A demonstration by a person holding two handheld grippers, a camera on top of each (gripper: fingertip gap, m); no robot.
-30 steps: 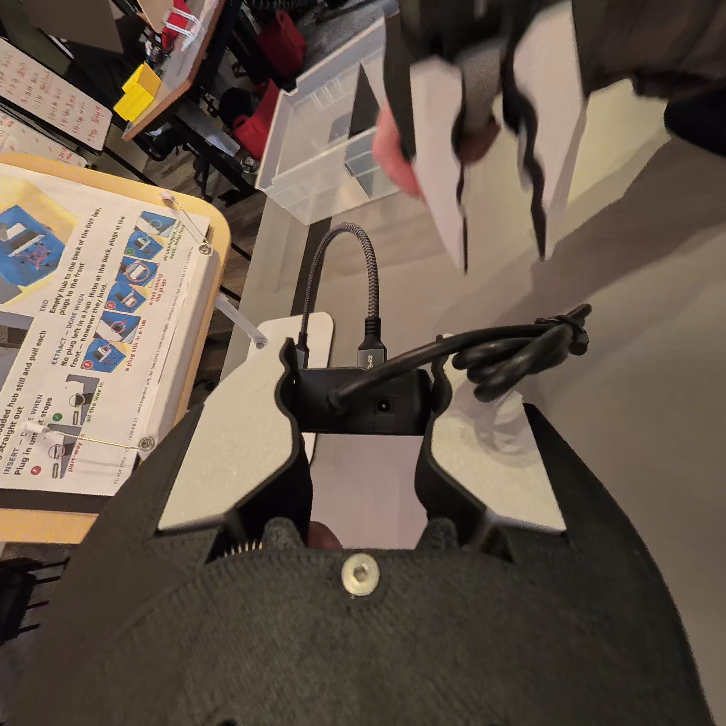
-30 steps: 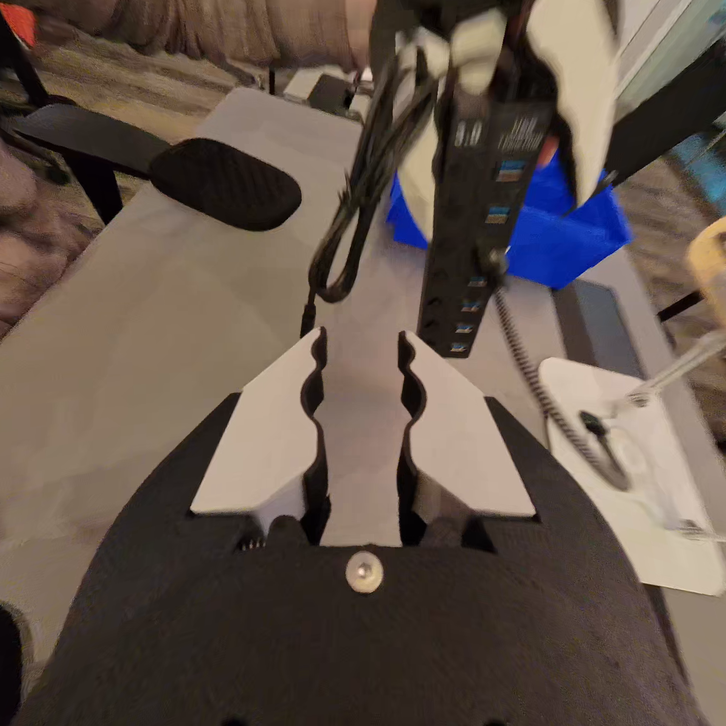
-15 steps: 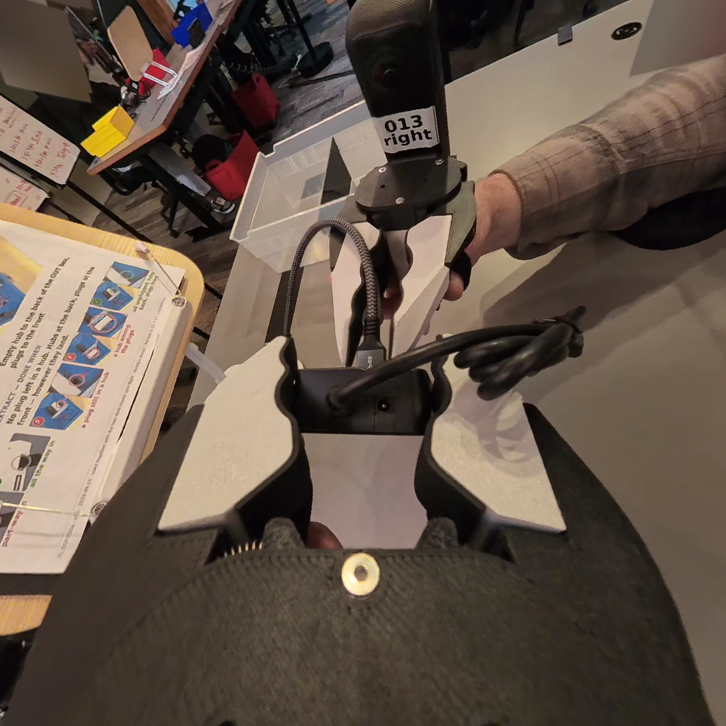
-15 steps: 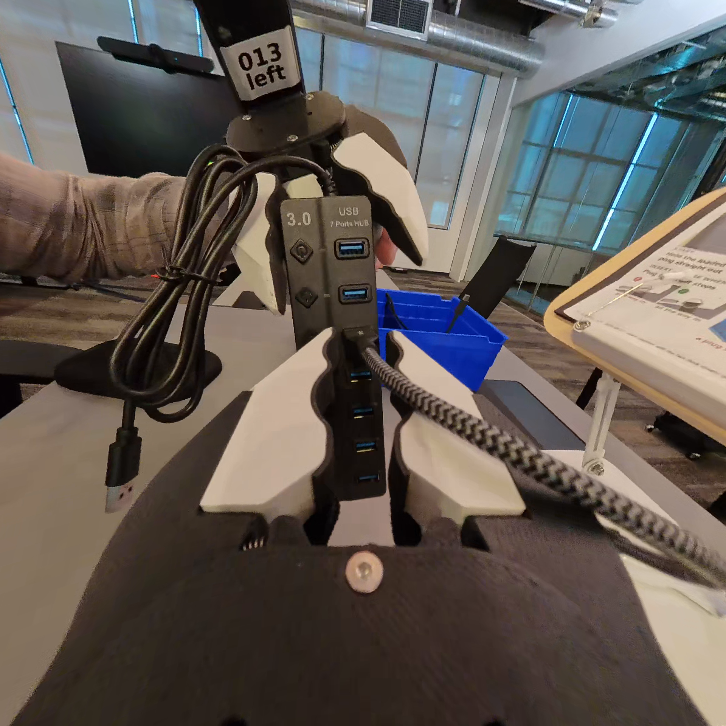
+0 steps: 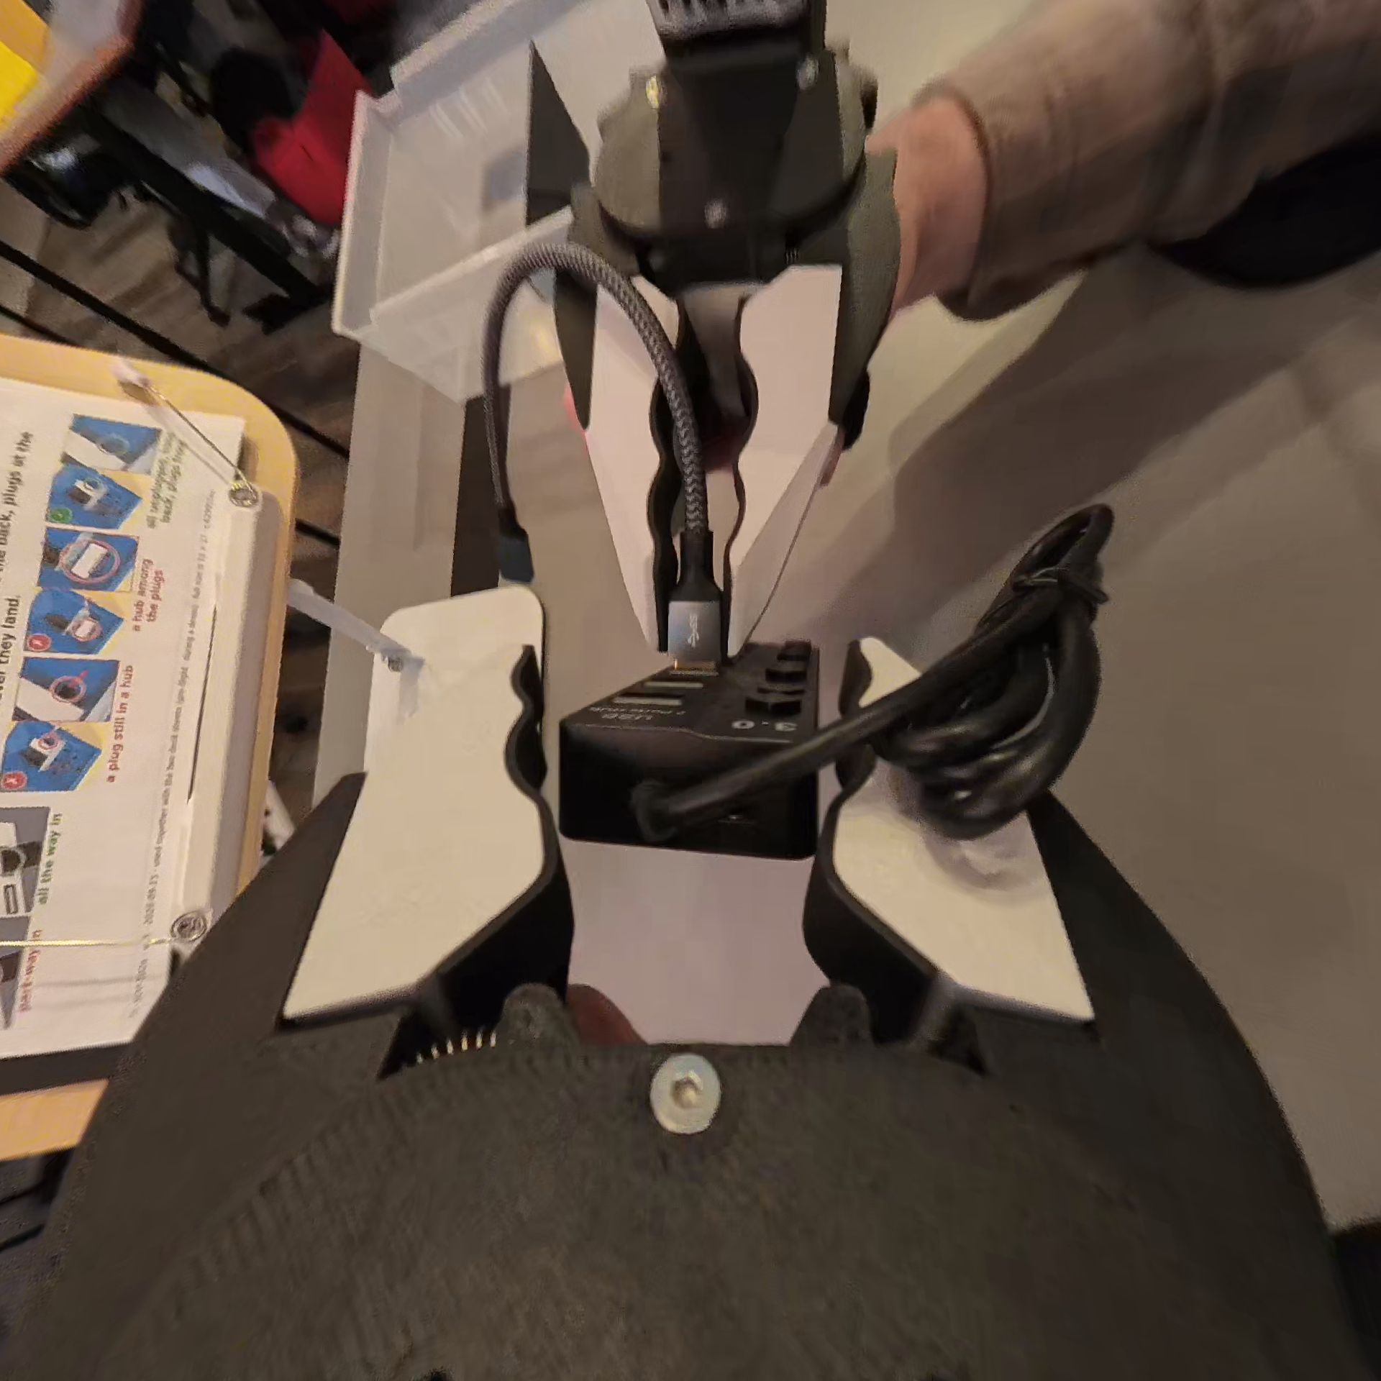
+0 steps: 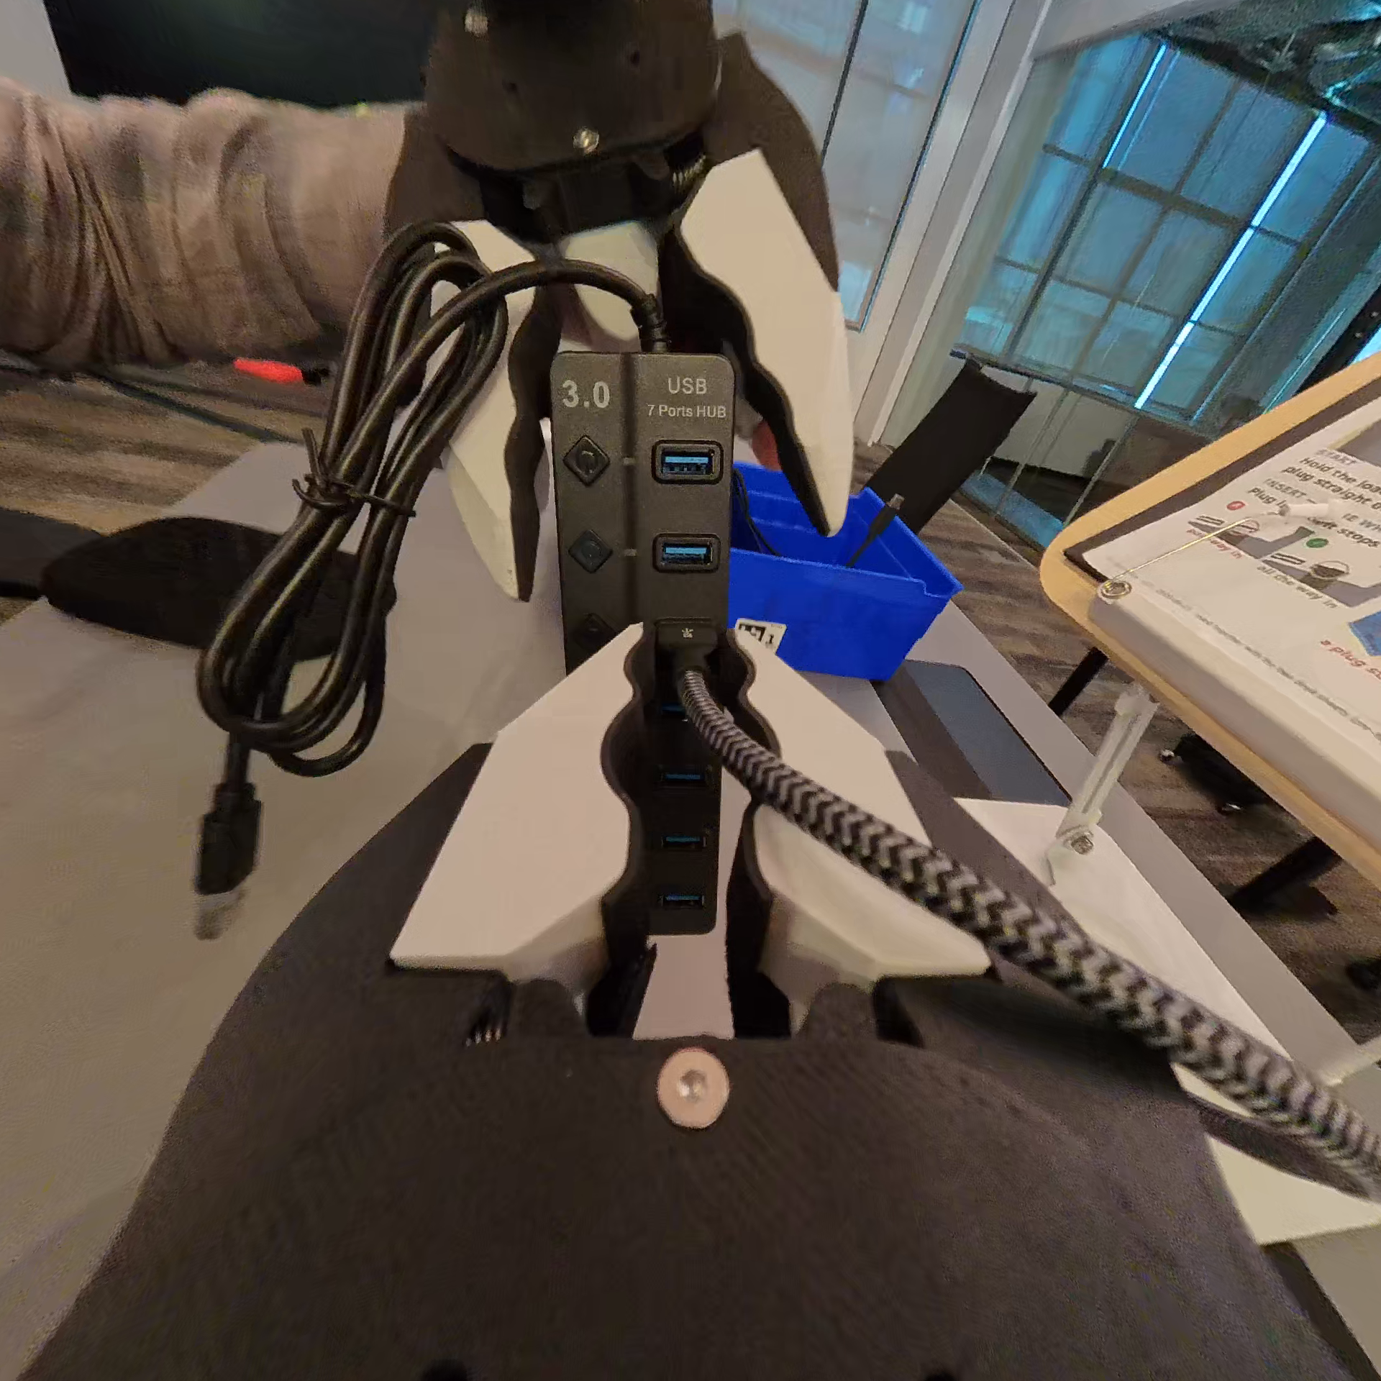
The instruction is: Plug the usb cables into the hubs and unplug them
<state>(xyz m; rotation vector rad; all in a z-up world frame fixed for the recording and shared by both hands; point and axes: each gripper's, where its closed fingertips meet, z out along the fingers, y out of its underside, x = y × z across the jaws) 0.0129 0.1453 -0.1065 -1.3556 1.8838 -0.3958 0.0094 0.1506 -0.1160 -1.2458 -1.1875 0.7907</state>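
Gripping the black hub [image 5: 687, 777] by its cabled end w/ my left gripper [image 5: 684, 755]; fingers clamped on both sides, hub held up off the grey table [image 5: 1196, 672]. My right gripper [image 6: 684, 672] sits round the braided cable's plug [image 6: 684, 643], which is seated in the third port down. Jaws look narrow, fingers [image 6: 545, 785] flanking the plug, but can't tell if they're actually pinching it or just bracketing it.

Risks from here:
- If I pull off-axis, plug binds or levers the port; hub could twist in the left grip since it's held only at one end.
- If right fingers catch the braided cable [image 6: 897, 859] rather than the plug shell, strain goes into the cable.
- Hub's own bundled black lead [image 6: 314, 538] dangles free w/ loose connector; could snag.

Hard to see: contact btw right pads & plug is hidden by the finger tips. Lower hub ports partly covered. Far end of braided cable runs out of frame. Both views motion-blurred. Blue bin [image 6: 837, 598] contents unclear.
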